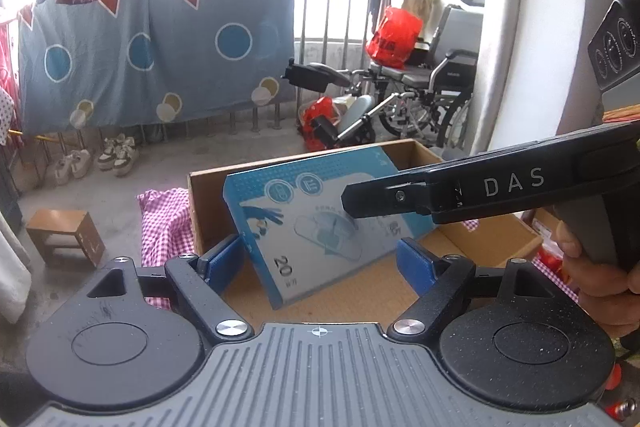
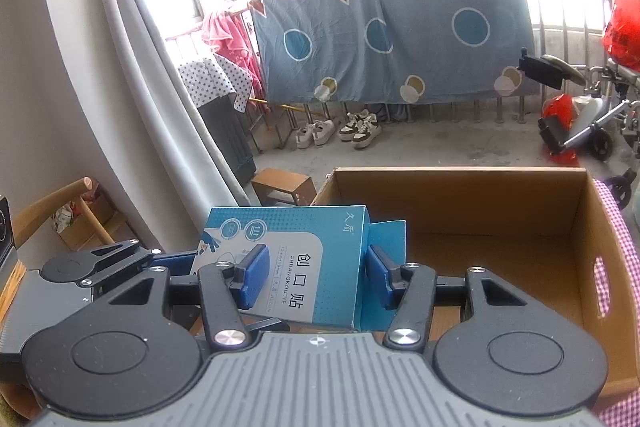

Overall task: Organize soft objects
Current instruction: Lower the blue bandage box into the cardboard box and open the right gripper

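A blue and white plaster box (image 1: 320, 223) (image 2: 296, 267) hangs tilted over the near corner of an open cardboard box (image 1: 492, 243) (image 2: 460, 199). My right gripper (image 2: 316, 275) is shut on it, one pad on the printed face and one at the far side. It comes in from the right in the left wrist view, where a hand (image 1: 596, 275) holds its grip. My left gripper (image 1: 320, 261) has the box's lower corner between its pads, which touch the box's edges. Pink checked cloth (image 1: 164, 223) (image 2: 616, 243) lies under the cardboard box.
A small wooden stool (image 1: 66, 235) (image 2: 286, 187) stands on the concrete floor. White shoes (image 1: 116, 155) (image 2: 356, 131) sit below a blue sheet (image 1: 152, 47) hung on a railing. A wheelchair (image 1: 432, 95) with a red bag (image 1: 394, 37) stands at the back right. A grey curtain (image 2: 132, 67) hangs left.
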